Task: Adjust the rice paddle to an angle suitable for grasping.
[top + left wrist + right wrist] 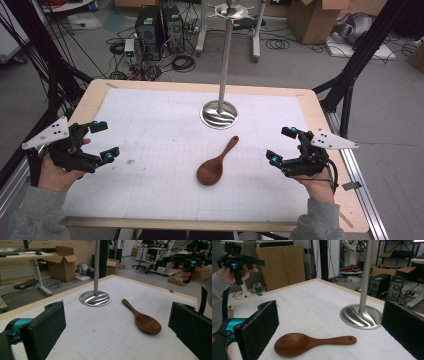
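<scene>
Dark-brown wood marks the centre of the scene: a glossy oval-bowled wooden spoon (216,163) lies flat on the white gridded mat (165,150) that covers the pale wooden table (95,95), its bowl toward the person and its slim handle, pierced by a small hole at the tip, angled away toward the stand. Just beyond the handle, apart from it, stands a tall polished steel pole on a round ribbed steel base (219,114), with a ring of hooks at the top.

At the mat's left edge, the left black two-jaw gripper (103,141), topped with a grey three-cornered plate and held in the person's left hand (59,174), hovers with its jaws spread wide and nothing between them. At the opposite edge the right black two-jaw gripper (283,145), in the person's right hand (316,186), is likewise held wide and empty. Both sit well apart from the spoon, one on each side. Grey sleeves (30,220) come in from the bottom of the high view.

From the left gripper view, the spoon (143,320) rests between the two black padded jaws, with the steel base (95,298) behind. From the right gripper view, the spoon (312,342) lies low between the jaws, near the base (361,316). Cardboard boxes (312,17), black computer towers (159,25) and cables crowd the floor beyond.
</scene>
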Demonstrator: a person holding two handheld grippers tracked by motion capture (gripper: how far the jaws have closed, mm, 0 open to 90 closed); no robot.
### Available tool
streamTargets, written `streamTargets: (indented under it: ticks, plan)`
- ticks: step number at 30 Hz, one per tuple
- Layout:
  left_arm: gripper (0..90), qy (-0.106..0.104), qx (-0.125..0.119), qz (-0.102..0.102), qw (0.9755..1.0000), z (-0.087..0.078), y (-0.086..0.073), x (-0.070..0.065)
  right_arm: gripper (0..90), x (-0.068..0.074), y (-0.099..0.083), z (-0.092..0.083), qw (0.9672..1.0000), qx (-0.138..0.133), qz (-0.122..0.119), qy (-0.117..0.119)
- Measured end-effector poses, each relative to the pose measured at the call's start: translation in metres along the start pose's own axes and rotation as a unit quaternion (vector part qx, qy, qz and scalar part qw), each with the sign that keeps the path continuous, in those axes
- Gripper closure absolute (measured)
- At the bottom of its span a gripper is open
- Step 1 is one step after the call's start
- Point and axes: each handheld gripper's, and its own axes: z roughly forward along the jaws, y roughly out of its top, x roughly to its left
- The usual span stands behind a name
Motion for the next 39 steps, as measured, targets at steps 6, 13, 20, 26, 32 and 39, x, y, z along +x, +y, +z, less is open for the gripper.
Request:
streamTargets:
  ticks: [6, 13, 20, 26, 32, 39]
  plan:
    - [1.7, 0.009, 0.006, 0.001, 0.9999, 0.001, -0.002, -0.001, 0.4, 0.003, 0.002, 0.009, 0.9999, 0.006, 0.007, -0.011]
    - [1.8, 0.017, 0.013, 0.0, 0.9998, 0.001, -0.006, 0.0, 7.3, 0.006, 0.001, 0.028, 0.9996, 0.026, -0.004, -0.005]
    - [1.7, 0.038, 0.012, -0.003, 0.9992, -0.006, -0.012, 0.004, 24.9, 0.003, -0.005, 0.047, 0.9982, 0.058, 0.001, 0.013]
    - [1.7, 0.04, 0.015, -0.003, 0.9991, -0.008, -0.014, 0.003, 45.8, 0.005, -0.007, 0.061, 0.9967, 0.075, 0.001, 0.032]
    - [1.7, 0.041, 0.023, -0.005, 0.9989, -0.006, -0.017, 0.003, 70.1, 0.009, -0.01, 0.075, 0.9947, 0.099, -0.001, 0.026]
    - [1.7, 0.038, 0.031, -0.004, 0.9988, -0.005, -0.019, 0.002, 83.9, 0.009, -0.015, 0.088, 0.9965, 0.079, 0.024, -0.007]
